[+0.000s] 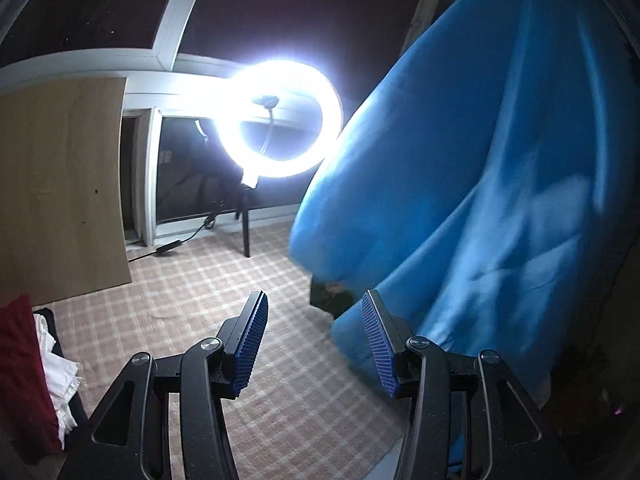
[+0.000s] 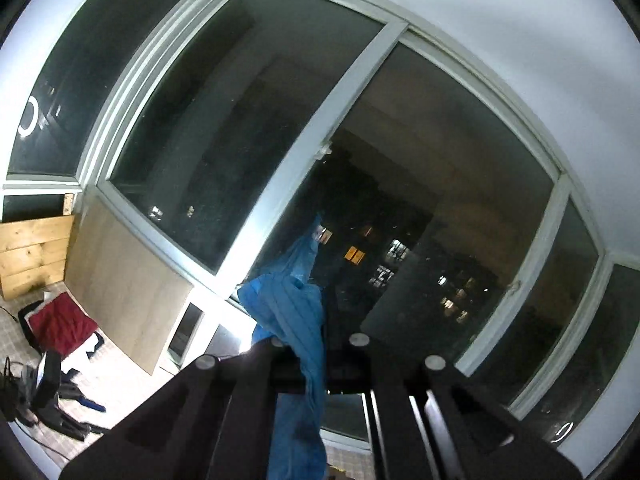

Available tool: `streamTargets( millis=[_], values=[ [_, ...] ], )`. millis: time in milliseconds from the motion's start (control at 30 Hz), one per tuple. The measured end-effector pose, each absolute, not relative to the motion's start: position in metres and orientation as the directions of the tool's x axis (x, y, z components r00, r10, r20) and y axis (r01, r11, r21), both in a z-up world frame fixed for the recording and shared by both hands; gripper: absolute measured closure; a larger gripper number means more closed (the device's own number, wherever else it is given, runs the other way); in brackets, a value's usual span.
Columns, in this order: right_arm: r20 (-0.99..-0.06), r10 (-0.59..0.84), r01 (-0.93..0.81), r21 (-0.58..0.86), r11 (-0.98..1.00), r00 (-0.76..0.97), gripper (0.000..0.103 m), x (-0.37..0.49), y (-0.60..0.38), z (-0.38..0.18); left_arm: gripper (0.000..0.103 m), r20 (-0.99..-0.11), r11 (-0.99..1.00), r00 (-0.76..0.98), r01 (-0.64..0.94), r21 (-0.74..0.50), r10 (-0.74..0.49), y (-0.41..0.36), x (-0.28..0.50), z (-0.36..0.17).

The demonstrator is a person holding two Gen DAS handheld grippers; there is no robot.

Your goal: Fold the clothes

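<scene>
Right tool (image 2: 308,354) is clamped on the blue cloth (image 1: 480,200), which hangs at 3 o'clock of the empty, half-open left tool (image 1: 314,344). Looks light, floppy, probably slippery, so I'd pinch a free bottom corner.

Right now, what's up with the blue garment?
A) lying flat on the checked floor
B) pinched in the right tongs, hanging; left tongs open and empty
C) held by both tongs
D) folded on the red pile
B: the right tongs are shut on the blue garment, which drapes down from them, while the left tongs stand open with only the checked floor showing between their pads.
</scene>
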State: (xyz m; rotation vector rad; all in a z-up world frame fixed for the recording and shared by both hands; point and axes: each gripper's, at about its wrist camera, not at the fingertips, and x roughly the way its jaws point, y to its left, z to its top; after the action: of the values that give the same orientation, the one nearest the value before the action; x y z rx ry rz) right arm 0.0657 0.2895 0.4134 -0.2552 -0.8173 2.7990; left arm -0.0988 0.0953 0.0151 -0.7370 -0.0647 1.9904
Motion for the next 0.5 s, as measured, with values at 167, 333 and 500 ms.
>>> streamTargets(
  millis=[167, 333, 500],
  values=[
    [-0.124, 0.186, -0.093, -0.53, -0.843, -0.975, 0.102, 0.027, 0.25, 0.421, 0.057, -0.479, -0.567, -0.378, -0.747, -0.348, 0.792, 0.057, -0.097, 0.012],
    [-0.066, 0.069, -0.023, -0.536, -0.844, -0.995, 0.102, 0.024, 0.203, 0.453, 0.057, -0.488, -0.662, -0.472, -0.658, -0.36, 0.734, 0.006, -0.103, 0.019],
    [-0.061, -0.045, 0.069, -0.488, -0.87, -0.997, 0.102, 0.059, 0.211, 0.479, 0.057, -0.45, -0.754, -0.61, -0.582, -0.304, 0.652, -0.042, -0.084, 0.051]
  ],
)
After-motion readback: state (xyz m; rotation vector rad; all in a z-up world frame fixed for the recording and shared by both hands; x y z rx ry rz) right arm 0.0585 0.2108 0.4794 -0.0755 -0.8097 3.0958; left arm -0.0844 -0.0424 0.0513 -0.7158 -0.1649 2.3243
